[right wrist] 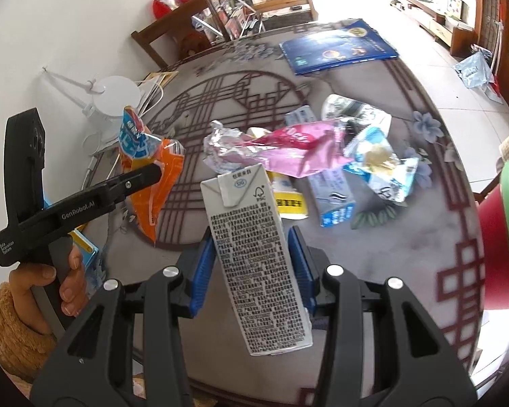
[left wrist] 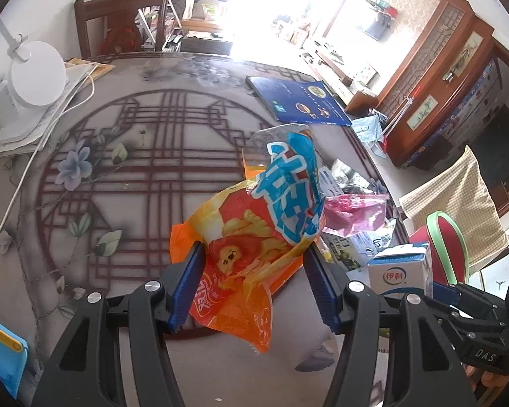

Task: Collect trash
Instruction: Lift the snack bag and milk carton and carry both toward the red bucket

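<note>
My left gripper is shut on an orange and blue snack bag and holds it above the patterned table. The bag also shows in the right wrist view, pinched by the left gripper. My right gripper is shut on a white milk carton, held tilted above the table; the carton shows in the left wrist view. A pile of trash lies on the table: a pink wrapper, a blue and white wrapper, a blue carton.
A blue booklet lies at the table's far side. A white desk lamp and papers stand at the left by the wall. A wooden chair is behind the table. A red bin with a green rim stands at the right.
</note>
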Action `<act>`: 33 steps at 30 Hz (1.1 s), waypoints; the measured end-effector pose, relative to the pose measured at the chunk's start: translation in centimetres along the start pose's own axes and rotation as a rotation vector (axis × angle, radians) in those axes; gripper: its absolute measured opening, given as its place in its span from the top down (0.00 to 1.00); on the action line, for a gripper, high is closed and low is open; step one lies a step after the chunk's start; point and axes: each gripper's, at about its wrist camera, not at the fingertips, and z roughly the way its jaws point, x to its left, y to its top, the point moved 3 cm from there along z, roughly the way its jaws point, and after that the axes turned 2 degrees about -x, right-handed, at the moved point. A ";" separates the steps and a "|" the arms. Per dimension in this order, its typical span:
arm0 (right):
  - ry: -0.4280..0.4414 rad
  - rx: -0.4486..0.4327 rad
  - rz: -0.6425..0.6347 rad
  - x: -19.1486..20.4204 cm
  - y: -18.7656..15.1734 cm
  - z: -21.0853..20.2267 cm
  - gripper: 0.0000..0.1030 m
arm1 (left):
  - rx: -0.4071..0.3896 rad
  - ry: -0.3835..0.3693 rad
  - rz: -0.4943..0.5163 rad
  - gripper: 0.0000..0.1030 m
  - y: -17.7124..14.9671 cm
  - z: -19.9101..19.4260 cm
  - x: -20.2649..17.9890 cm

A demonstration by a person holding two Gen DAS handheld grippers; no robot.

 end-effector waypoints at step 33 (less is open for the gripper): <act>-0.004 -0.071 0.081 -13.7 -1.2 -7.3 0.59 | 0.000 0.004 0.079 0.45 -1.5 2.2 -14.5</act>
